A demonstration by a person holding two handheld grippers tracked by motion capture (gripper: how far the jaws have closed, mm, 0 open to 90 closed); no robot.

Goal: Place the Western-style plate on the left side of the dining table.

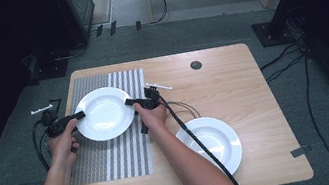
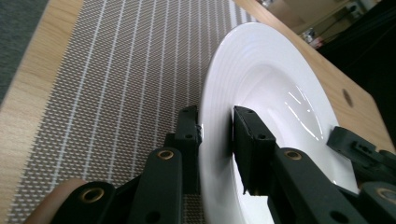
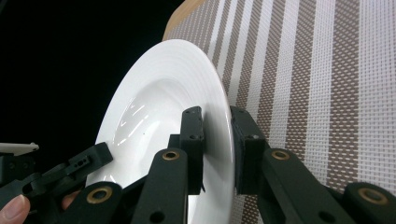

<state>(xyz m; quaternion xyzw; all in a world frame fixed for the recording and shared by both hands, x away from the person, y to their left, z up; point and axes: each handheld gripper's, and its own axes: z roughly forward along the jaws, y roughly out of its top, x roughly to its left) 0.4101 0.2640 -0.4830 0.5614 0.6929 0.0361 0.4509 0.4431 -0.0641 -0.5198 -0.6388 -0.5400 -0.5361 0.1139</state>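
Two grippers hold one white plate [image 1: 104, 113] between them, one on each side of its rim. The left gripper [image 1: 78, 115] pinches the left edge, and the right gripper [image 1: 129, 102] pinches the right edge. In the left gripper view the jaws are nearly closed, with the thin rim squeezed between the pads [image 2: 250, 140]. The right gripper view shows the same thing on the other side.

The plate is over the far end of a striped mat [image 1: 112, 154] on the wooden table [image 1: 242, 84]. I cannot tell if it touches the mat or hangs just above it.

To do this step well, I think both hands should go down at the same speed, so the plate stays flat. The jaws should open only when the plate sits on the mat. Opening one side early could make it tip.

The plate is smooth, shiny and round, with a deep middle and a wide rim with faint rings. It looks hard and slippery. The mat is woven and rough, with brown and white stripes. A second white plate [image 1: 214, 142] sits on the bare wood, well apart, near the person's right arm.
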